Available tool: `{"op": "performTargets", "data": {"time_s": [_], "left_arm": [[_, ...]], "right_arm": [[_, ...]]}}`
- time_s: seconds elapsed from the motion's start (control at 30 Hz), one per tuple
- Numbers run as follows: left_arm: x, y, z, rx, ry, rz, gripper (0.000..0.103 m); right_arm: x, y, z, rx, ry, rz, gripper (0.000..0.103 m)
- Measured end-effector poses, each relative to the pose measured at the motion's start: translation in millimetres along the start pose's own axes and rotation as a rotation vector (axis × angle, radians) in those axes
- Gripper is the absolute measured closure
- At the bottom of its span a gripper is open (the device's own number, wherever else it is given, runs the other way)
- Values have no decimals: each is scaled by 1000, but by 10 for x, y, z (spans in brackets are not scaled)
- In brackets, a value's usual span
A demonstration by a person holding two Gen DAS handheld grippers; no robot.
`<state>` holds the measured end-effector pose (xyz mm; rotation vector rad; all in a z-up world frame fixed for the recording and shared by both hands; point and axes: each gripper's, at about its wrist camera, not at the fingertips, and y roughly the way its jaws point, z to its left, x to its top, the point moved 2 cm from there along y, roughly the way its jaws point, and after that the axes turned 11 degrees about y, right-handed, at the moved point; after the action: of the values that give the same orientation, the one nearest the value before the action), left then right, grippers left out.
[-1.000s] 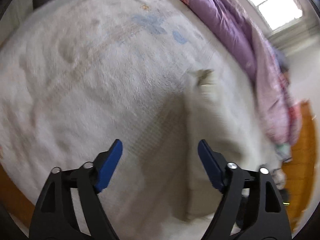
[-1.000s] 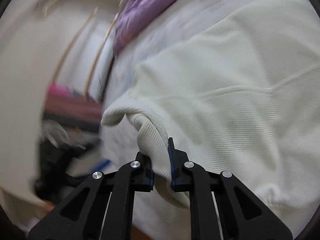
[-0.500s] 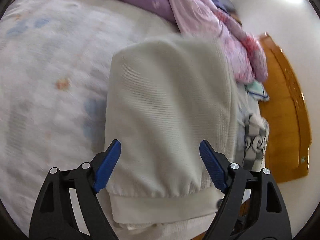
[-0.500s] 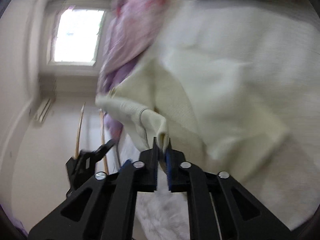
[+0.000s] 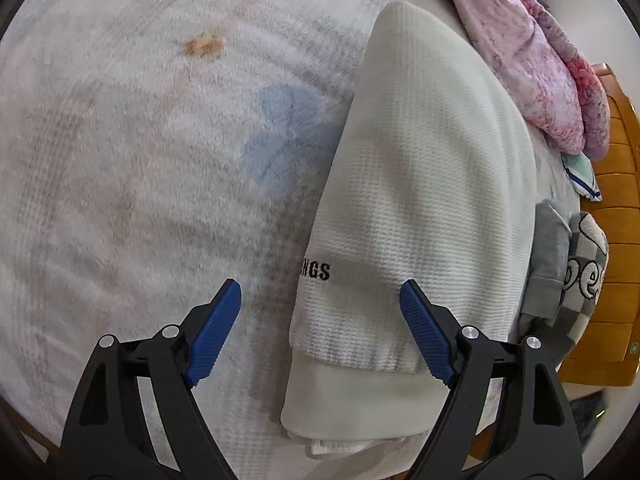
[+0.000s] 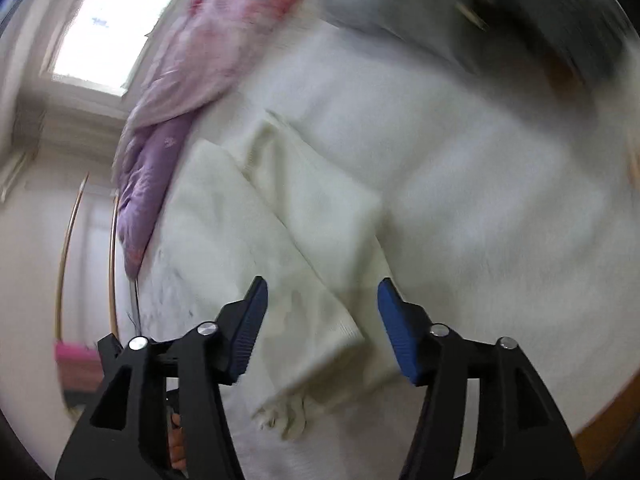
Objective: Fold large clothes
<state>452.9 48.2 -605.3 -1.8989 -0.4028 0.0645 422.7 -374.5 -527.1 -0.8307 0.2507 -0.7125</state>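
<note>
Left gripper (image 5: 320, 312): jaws wide, released, nothing pinched. It hangs over the near end of the cream knit sweater (image 5: 424, 184); the ribbed hem and black lettering sit between the blue pads (image 5: 216, 332) but below them, no contact visible.

Right gripper (image 6: 322, 320): jaws opening, pads clear of the cloth. Cream fabric (image 6: 304, 216) lies below and between them, not pressed.

Sweater is folded into a long strip on the white fleece blanket (image 5: 132, 168) of the bed, running from 6 o'clock toward 1 o'clock in the left wrist view; a smoother cream layer pokes out under the hem at 6 o'clock. In the right wrist view it runs from 6 up to about 11 o'clock, heavily blurred.

Versus a second ago: right jaws were clamped on a ribbed edge of the sweater and lifting it; now let go and the cloth lies flat. Left view then showed mostly blanket with the sweater only a blur at 3 o'clock; now the sweater fills the right half, the lettering readable.

Around: pink and purple quilt (image 5: 532, 60) at 1 o'clock just beyond the sweater, grey checked garment (image 5: 576, 276) at 3 o'clock beside it, orange wooden bed frame (image 5: 616, 240) at the far right. Window (image 6: 108, 28) at 10 o'clock in the right view. Nothing lies across the sweater.
</note>
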Motion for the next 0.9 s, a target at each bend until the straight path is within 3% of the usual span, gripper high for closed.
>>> {"op": "performTargets", "data": {"time_s": [0.1,0.23,0.37,0.4,0.43,0.47,0.57,0.7,0.8,0.9], "left_arm": [[-13,29,5,-7,-16,4,21],[36,79,-66,-7,-19,-1,21],[50,101,-60,-5,-14,-6,18],[50,107,-41,-9,-20,-4,18],[54,110,-38,-14,-24,-2,18],[52,110,-26,-17,-29,-2,18],[33,67,15,-36,-36,-7,18],[37,10,-16,-62,-29,-14,18],[23,-5,-36,-66,-12,-16,15],[-2,91,-91,-82,-11,6,15]], "right_arm": [[218,261,292,32,-117,31,39],[436,904,572,38,-178,113,38],[429,1346,636,-60,-182,173,36],[424,1386,663,-46,-186,175,39],[404,1406,712,-2,-211,183,68],[366,1400,741,9,-245,183,91],[339,1310,879,8,-305,168,94],[321,830,981,58,-316,105,95],[298,565,824,11,-319,65,95],[335,676,558,-79,-282,97,92]]}}
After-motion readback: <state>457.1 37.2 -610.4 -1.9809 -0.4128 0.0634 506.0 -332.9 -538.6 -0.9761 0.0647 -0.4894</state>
